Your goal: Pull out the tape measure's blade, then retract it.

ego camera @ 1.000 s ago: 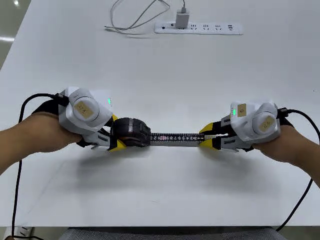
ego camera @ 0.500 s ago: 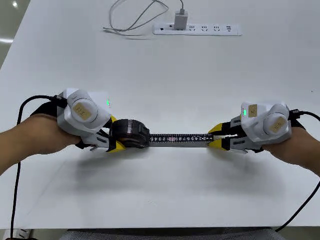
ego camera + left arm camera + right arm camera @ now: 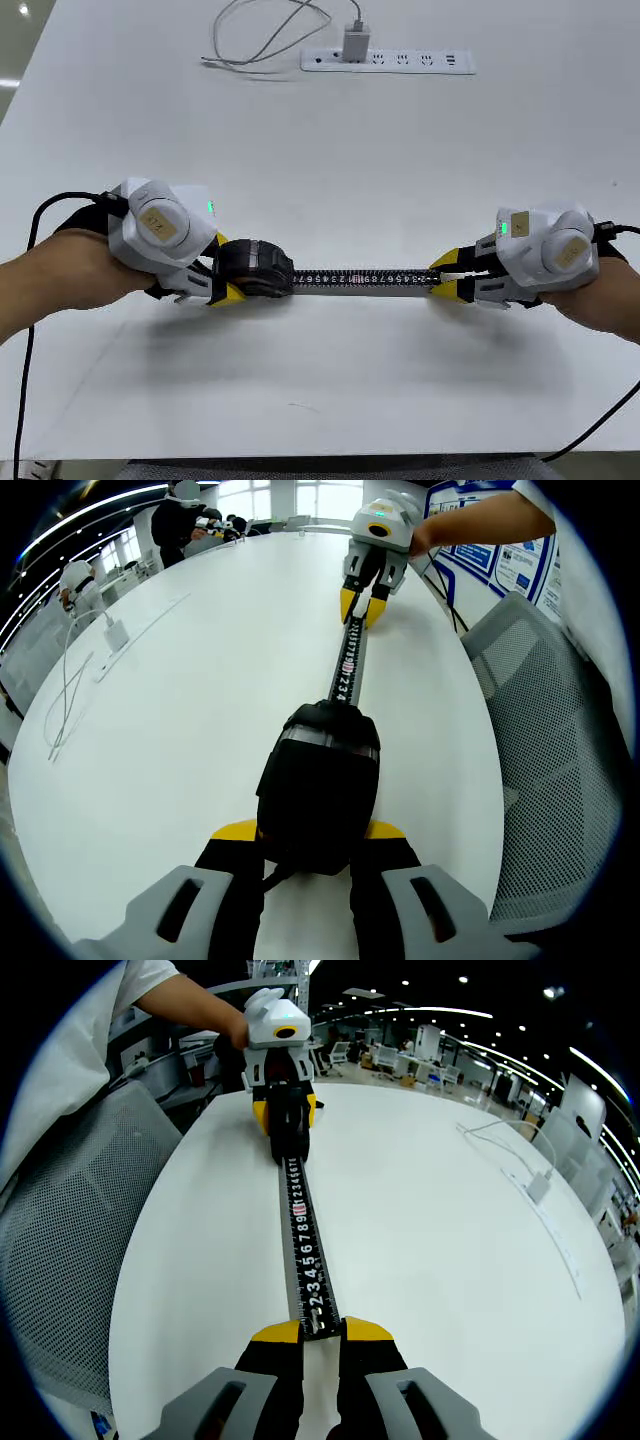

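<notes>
Case: tape measure case [image 3: 256, 268] on the counter [image 3: 330, 150], clamped in left gripper [image 3: 226, 267] jaws; rigid, likely hefty.
Blade: blade [image 3: 360, 277] drawn out, tip pinched by right gripper [image 3: 446, 276] jaws; thin, springy, likely slick.

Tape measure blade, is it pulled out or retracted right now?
Pulled out: the numbered black blade spans from the black case in the left gripper to the right gripper clamping its tip.

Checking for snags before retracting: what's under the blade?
Bare white table lies along both sides of the blade, between the tape measure case and the right tool. The strip directly beneath the blade is covered, so unseen.
</notes>
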### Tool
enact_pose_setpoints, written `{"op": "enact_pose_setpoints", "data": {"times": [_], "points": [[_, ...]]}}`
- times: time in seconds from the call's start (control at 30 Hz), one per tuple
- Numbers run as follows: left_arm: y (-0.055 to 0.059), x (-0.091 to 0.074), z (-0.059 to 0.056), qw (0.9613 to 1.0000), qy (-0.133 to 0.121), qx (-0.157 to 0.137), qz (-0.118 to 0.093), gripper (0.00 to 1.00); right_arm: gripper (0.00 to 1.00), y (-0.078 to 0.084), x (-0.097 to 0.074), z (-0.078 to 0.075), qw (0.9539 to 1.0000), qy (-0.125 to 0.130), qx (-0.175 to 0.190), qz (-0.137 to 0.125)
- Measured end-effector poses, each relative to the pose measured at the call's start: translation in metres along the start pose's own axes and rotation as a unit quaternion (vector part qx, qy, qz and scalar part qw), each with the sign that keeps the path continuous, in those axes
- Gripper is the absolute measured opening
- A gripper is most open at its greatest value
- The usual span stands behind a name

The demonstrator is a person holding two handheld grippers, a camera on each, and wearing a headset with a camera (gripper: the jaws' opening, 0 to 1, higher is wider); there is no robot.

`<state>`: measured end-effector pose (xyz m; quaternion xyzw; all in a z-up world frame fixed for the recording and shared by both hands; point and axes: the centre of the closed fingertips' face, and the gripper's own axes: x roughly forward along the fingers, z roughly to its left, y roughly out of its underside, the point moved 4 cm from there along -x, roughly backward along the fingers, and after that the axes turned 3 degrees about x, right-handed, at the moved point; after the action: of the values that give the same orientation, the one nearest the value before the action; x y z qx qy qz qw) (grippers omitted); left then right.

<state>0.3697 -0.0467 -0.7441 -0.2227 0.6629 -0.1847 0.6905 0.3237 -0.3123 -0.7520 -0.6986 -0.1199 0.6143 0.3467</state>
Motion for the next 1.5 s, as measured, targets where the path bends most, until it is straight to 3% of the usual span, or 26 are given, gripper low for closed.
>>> {"op": "enact_pose_setpoints", "data": {"times": [1.5], "points": [[0.000, 0.000, 0.000, 1.0000, 0.000, 0.003, -0.002, 0.28, 0.08, 0.040, -0.032, -0.010, 0.9988, 0.013, 0.009, 0.045]]}}
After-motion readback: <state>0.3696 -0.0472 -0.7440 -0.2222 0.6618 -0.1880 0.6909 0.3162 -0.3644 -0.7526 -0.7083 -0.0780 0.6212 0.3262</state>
